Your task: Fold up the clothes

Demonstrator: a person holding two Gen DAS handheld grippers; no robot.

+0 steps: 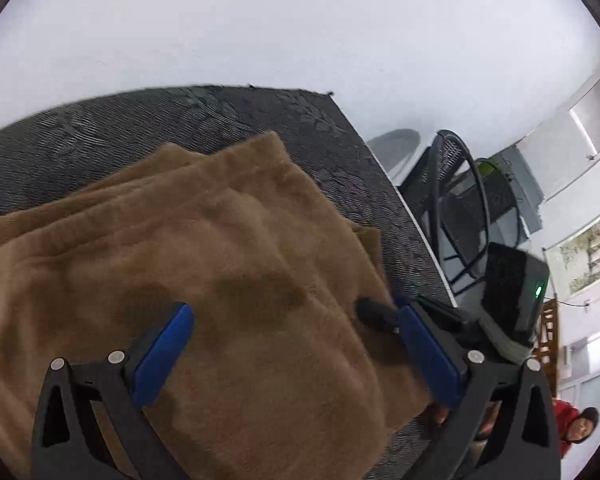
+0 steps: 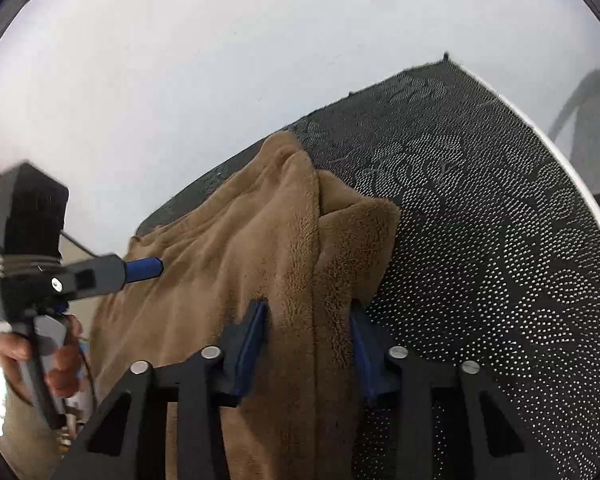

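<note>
Reading both wrist views, operator:

Garment: brown fleece garment (image 2: 260, 248), folded into layers, lies on the dark patterned table mat (image 2: 480, 240). You have it bunched toward the mat's far-left part in the right wrist view; bare mat shows to its right.

Right gripper: your right gripper (image 2: 308, 320) straddles a raised fold of the fleece. Blue pads sit tight on both sides of the ridge, pile bulging over them. Jaws pinched on the fleece, narrow gap.

Fold vs right tool: the clamped ridge runs away from you along the finger line, up toward the mat's far edge. A second flap (image 2: 360, 240) hangs just right of the ridge, touching the right pad.

Left gripper: your left gripper (image 1: 296, 320) has its jaws wide apart, nothing between the pads. Both blue fingers (image 1: 164, 356) hover over the fleece's broad top face; contact with the cloth can't be told.

Fleece vs left tool: the garment fills the space under and ahead of the left fingers, its near-right corner by the right finger.

Cross-check: right wrist view shows the left tool from the side at the fleece's left edge, your hand (image 2: 40, 360) on its handle.

Surroundings: black mesh chair (image 1: 460, 200) off the mat's right edge.
</note>
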